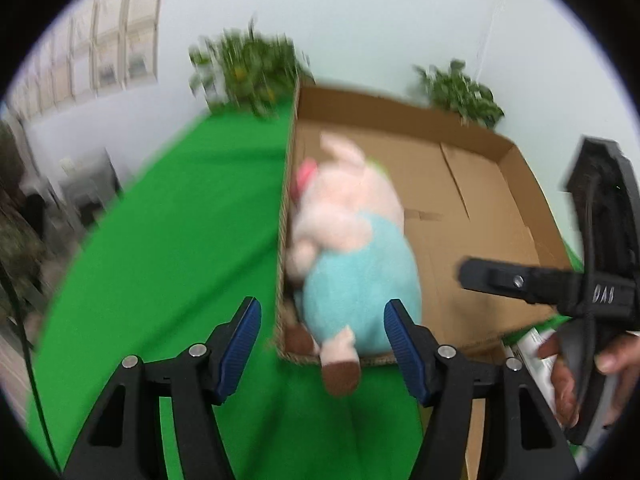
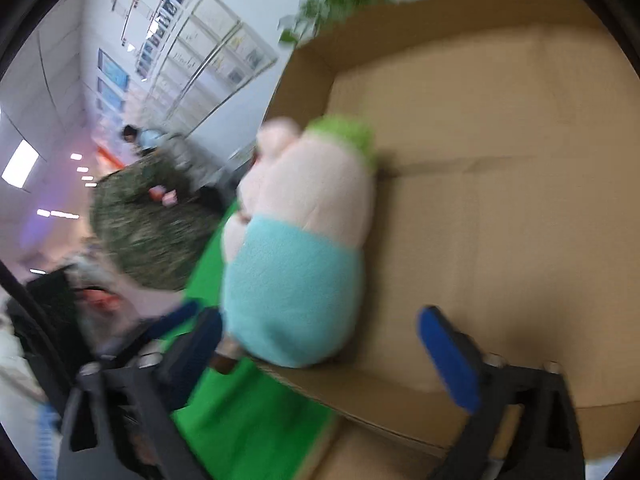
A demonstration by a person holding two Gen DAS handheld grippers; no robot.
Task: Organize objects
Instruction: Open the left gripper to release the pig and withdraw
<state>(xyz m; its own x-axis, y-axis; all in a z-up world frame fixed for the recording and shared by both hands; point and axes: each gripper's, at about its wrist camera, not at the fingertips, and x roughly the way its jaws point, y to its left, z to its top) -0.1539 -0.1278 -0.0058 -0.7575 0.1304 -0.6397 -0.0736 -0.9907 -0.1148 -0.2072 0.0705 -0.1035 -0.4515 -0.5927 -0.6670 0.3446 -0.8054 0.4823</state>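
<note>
The table [image 1: 168,240], covered in green cloth, carries a shallow cardboard box [image 1: 480,184], and everything here is best placed against that box. Its floor is bare except for one thing: a plush pig [image 1: 352,248] in a pale blue shirt, lying along the box's left wall with its head toward the far end and one brown-tipped foot hanging out over the near rim onto the cloth. So the toy looks nearly stowed, but not neatly.

The left gripper [image 1: 322,340] hovers at the box's near left corner, its jaws released, one blue pad outside the wall and the other over the toy's lower body, neither pressing. The right gripper [image 2: 320,344] hangs over the near edge of the box with its jaws spread wide and nothing between them; in the left wrist view one of its fingers reaches in over the box floor from the right, with the person's hand [image 1: 580,368] behind it.

To finish this step well, I would judge that the dangling foot needs tucking inside. A gentle nudge on the soft blue belly toward the box's middle should do, keeping the pads clear of the thin cardboard wall, which could buckle or drag the box across the cloth.
</note>
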